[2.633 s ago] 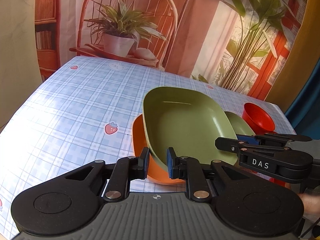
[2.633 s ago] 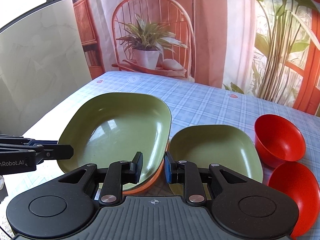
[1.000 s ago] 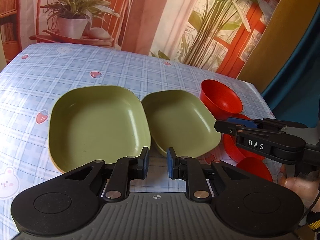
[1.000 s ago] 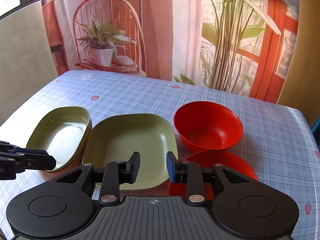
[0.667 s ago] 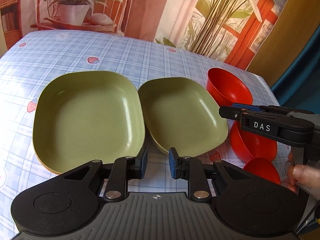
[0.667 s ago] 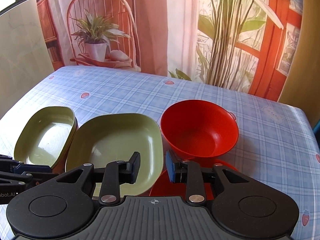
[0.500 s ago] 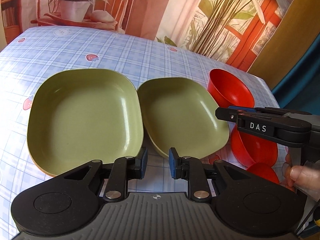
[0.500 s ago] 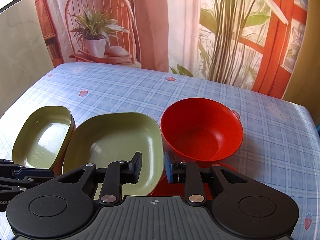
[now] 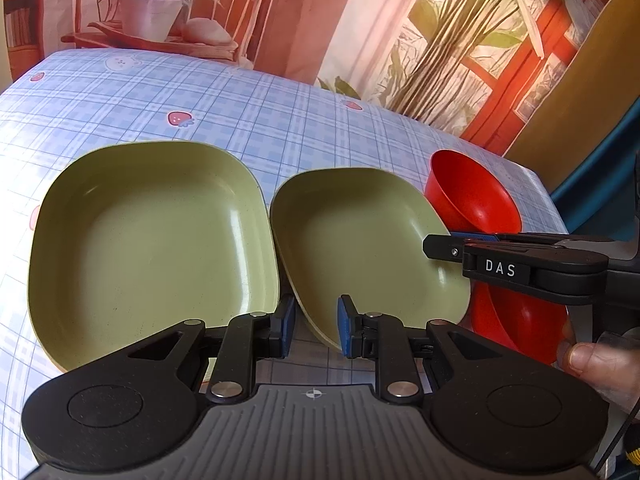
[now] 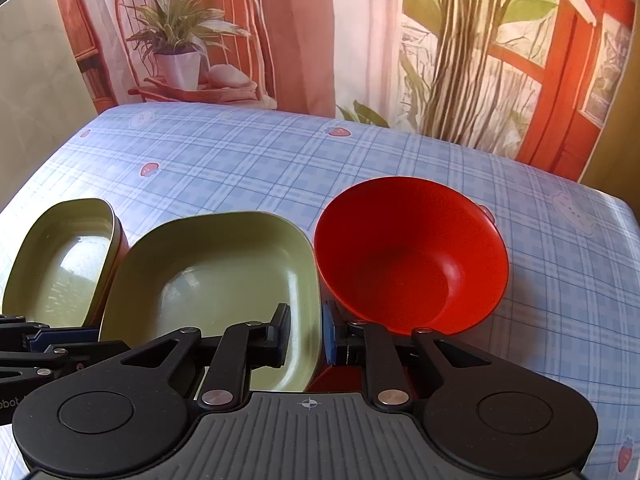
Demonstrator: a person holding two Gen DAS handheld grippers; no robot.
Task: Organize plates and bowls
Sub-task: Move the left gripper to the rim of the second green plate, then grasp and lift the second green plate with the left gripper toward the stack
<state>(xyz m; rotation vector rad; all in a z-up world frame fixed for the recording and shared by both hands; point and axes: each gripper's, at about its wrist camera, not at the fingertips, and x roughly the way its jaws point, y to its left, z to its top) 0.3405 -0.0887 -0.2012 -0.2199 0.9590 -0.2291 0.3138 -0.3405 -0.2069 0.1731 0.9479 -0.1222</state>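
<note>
So 2 green plates are sitting side by side on the checked tablecloth [image 9: 248, 120]: the large green plate [image 9: 148, 236] at left, lying on an orange plate [image 10: 119, 240] whose edge is peeking out, the smaller green plate [image 9: 364, 236] just right of it. Left gripper [image 9: 316, 326] is hovering near their near edges, jaws slightly apart, gripping nothing. Further right, 2 red bowls: the far red bowl [image 10: 408, 256] is tilting, the near red bowl [image 9: 516, 320] is lying partly hidden. Right gripper [image 10: 306, 338] is hovering between smaller plate and bowl, jaws narrowly apart, holding nothing.
</note>
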